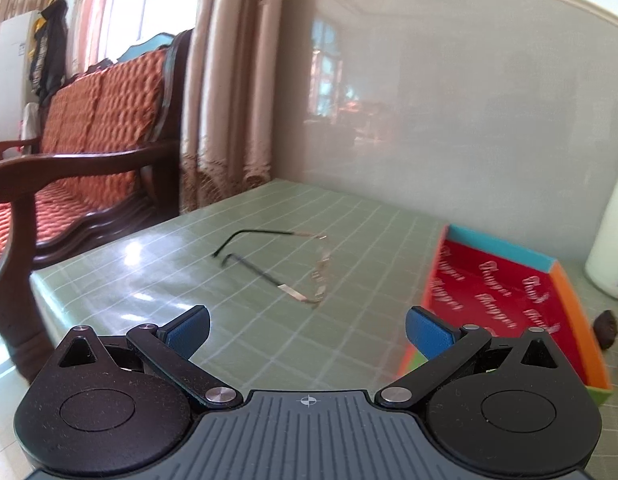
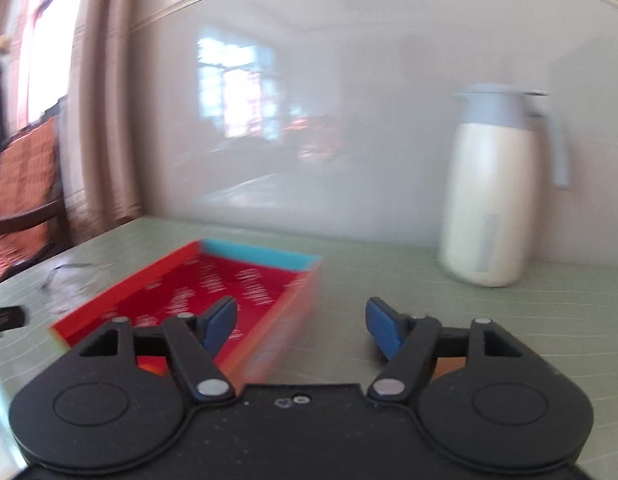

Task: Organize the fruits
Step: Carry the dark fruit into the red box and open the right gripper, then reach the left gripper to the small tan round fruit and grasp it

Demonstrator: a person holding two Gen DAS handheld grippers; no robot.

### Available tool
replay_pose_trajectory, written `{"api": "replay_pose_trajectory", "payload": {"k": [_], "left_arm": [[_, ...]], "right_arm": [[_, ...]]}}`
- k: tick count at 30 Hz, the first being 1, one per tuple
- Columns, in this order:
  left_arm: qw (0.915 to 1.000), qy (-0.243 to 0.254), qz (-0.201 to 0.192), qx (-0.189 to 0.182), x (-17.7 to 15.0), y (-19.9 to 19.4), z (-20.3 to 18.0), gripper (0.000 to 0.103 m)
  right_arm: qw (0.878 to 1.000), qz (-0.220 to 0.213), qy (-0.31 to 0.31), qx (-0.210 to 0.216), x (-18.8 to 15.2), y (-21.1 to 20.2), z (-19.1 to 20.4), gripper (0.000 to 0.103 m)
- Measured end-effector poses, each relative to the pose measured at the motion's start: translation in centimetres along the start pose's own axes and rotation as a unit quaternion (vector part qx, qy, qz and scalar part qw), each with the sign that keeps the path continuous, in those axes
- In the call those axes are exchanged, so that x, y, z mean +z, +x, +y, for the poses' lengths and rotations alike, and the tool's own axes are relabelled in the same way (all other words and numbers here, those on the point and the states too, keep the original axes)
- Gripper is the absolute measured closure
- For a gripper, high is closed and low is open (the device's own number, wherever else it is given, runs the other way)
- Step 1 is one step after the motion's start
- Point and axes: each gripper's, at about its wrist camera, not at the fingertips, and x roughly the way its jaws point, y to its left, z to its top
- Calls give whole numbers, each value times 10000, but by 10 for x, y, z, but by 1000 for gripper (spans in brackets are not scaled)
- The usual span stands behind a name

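The dark, wrinkled fruit [image 1: 605, 325] at three o'clock beside the tray [image 1: 573, 300] looks light and soft, best pinched gently across its middle; both the left tool [image 1: 307, 330] and right tool [image 2: 301, 326] stand apart, empty.

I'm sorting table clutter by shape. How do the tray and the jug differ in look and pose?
The tray is low, flat and open-topped, red inside with blue and orange walls; the jug stands tall and upright, cream with a grey lid and handle. The tray lies nearer the camera, the jug by the wall. Both rest on the green table.
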Motion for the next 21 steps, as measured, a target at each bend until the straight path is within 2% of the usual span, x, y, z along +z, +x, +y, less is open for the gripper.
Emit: {"api": "replay_pose_trajectory", "payload": {"k": [1, 2, 5, 9, 14, 16, 17, 19, 21], "left_arm": [[10000, 18, -26, -76, 0, -2, -4, 0], [9999, 35, -40, -164, 0, -3, -9, 0], [9989, 107, -54, -453, -1, -7, -27, 0], [9956, 296, -86, -881, -5, -15, -61, 0], [9861, 750, -127, -1479, -12, -29, -112, 0], [9813, 971, -195, -1653, -17, -36, -133, 0], [9788, 1060, -216, -1741, -21, -40, -144, 0], [9746, 1187, -183, -1892, -26, -43, -160, 0], [9709, 1282, -133, -2019, -30, -45, -175, 0]], "right_arm": [[9998, -72, 85, -183, 1, -3, -11, 21], [9993, -121, 205, -301, 2, -6, -21, 19], [9971, 1, 583, -488, 4, -13, -55, 19], [9932, 81, 660, -960, 3, -23, -92, 19], [9882, 473, 1028, -1032, -10, -30, -137, 19], [9866, 481, 1096, -1111, -13, -37, -148, 18], [9860, 473, 1081, -1181, -13, -39, -151, 12], [9853, 426, 1049, -1276, -16, -45, -159, 6], [9844, 334, 1036, -1382, -18, -52, -166, 7]]}}
